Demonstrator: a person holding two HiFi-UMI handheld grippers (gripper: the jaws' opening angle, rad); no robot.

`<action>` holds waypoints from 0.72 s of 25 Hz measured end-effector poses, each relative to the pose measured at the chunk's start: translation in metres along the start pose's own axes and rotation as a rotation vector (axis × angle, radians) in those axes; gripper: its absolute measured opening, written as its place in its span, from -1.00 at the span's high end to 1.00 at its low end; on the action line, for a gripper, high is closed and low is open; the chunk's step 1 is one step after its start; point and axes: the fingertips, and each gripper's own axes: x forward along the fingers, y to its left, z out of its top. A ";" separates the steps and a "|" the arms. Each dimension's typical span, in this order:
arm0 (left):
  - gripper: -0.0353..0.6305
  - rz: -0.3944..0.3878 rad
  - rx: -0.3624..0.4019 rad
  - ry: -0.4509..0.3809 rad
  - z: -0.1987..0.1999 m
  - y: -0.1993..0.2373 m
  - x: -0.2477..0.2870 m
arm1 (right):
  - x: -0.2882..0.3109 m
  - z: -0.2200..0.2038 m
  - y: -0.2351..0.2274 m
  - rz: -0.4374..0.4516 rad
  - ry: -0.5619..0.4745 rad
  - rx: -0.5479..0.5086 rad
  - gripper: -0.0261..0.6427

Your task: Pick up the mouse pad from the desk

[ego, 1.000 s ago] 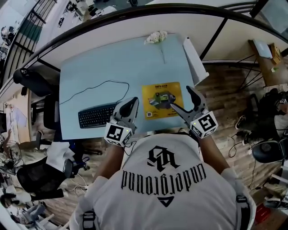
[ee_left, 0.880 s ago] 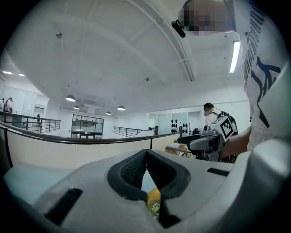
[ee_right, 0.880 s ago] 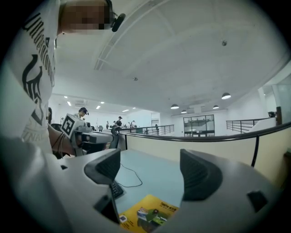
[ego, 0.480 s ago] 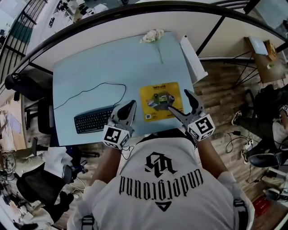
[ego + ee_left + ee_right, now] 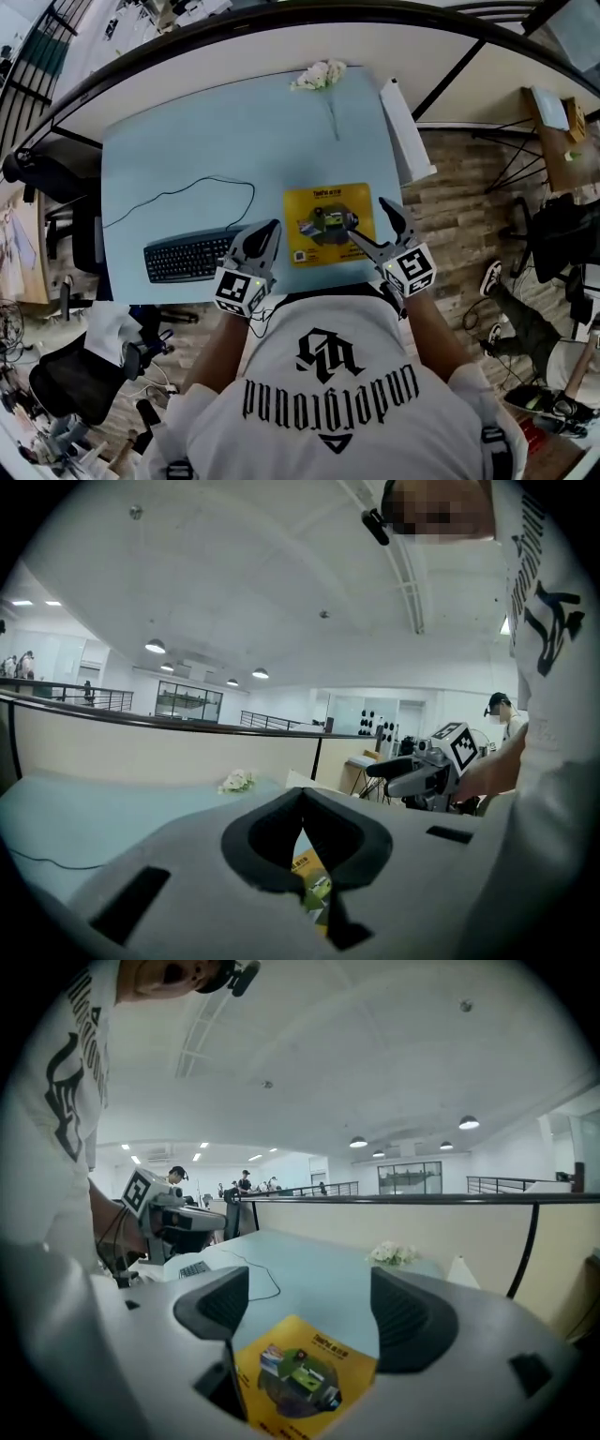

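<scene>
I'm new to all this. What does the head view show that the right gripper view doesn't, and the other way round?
Only the head view: the wooden floor, an office chair and the person's white shirt from above.

Only the right gripper view: the ceiling lights and people standing far off.

Both: the yellow mouse pad lying flat on the pale blue desk, the white flowers, the keyboard, the left gripper, and the right gripper, open by the pad.

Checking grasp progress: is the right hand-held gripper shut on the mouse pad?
No, the right hand-held gripper is open, its jaws wide apart, clear of the mouse pad.
</scene>
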 end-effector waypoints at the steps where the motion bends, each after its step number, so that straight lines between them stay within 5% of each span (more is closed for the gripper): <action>1: 0.87 0.005 -0.010 0.013 -0.006 0.001 0.006 | 0.004 -0.008 -0.006 0.006 0.015 0.003 -0.25; 18: 0.87 0.055 -0.098 0.261 -0.115 0.031 0.096 | 0.084 -0.150 -0.091 0.121 0.336 0.021 -0.25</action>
